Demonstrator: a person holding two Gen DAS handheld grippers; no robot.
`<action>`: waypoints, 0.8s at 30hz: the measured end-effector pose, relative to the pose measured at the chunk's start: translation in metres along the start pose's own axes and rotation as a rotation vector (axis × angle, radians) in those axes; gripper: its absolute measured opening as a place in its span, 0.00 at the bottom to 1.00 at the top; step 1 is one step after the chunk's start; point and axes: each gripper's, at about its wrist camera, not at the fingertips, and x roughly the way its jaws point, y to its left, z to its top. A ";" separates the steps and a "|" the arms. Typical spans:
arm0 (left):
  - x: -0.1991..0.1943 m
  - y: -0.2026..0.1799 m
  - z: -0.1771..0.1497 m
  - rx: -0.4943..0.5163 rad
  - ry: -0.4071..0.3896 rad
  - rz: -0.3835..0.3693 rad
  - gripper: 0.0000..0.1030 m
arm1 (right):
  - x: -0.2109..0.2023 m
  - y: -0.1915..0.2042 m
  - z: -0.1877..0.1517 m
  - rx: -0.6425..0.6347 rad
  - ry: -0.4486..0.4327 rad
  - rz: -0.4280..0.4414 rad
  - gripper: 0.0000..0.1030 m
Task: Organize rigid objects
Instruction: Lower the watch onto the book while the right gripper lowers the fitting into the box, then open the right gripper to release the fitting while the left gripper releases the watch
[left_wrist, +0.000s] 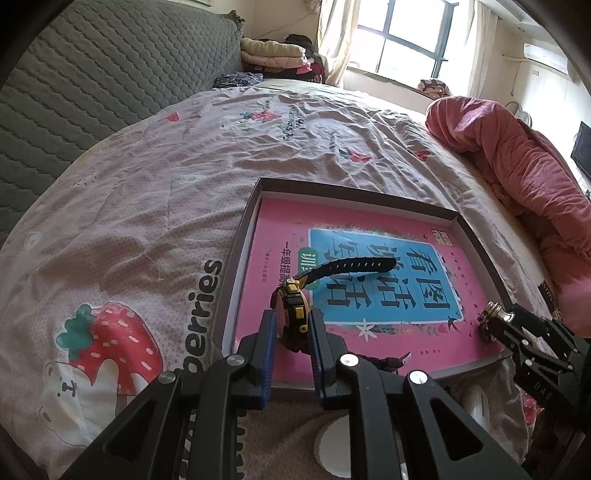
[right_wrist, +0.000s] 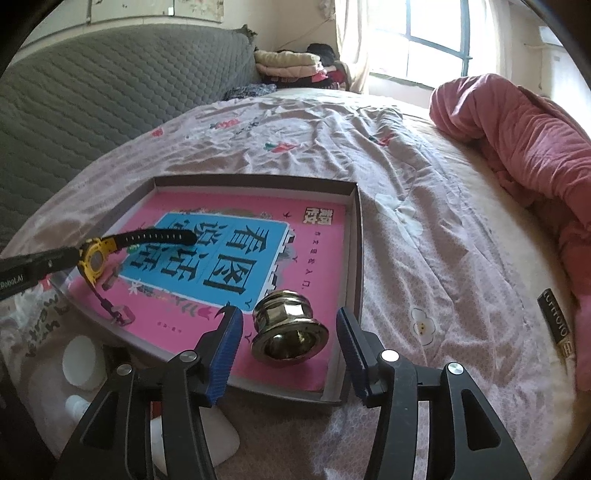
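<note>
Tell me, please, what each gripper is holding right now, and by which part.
The left gripper grips the yellow watch by its case, edge-on between the pads. The right gripper holds nothing: its jaws stand open around the brass fitting lying on the pink book.

The right gripper (right_wrist: 290, 334) stood spread around a brass fitting (right_wrist: 289, 333) in the box (right_wrist: 359, 236); a watch (right_wrist: 94, 260) hung at nine o'clock.

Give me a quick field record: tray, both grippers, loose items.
tray: shallow box on the bed, pink book inside
left gripper: shut on watch, over the book
right gripper: open, brass fitting between the pads, lying on the book
outside tray: black tube on the bed at right
</note>
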 end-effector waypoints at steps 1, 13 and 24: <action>-0.001 0.000 0.000 0.000 0.001 -0.001 0.17 | 0.000 0.000 0.000 0.002 -0.002 0.002 0.53; -0.006 -0.009 -0.006 0.029 -0.013 -0.026 0.17 | -0.005 -0.002 0.002 0.014 -0.033 0.003 0.57; -0.022 -0.016 -0.013 0.057 -0.049 -0.056 0.17 | -0.016 -0.015 0.003 0.071 -0.076 -0.001 0.62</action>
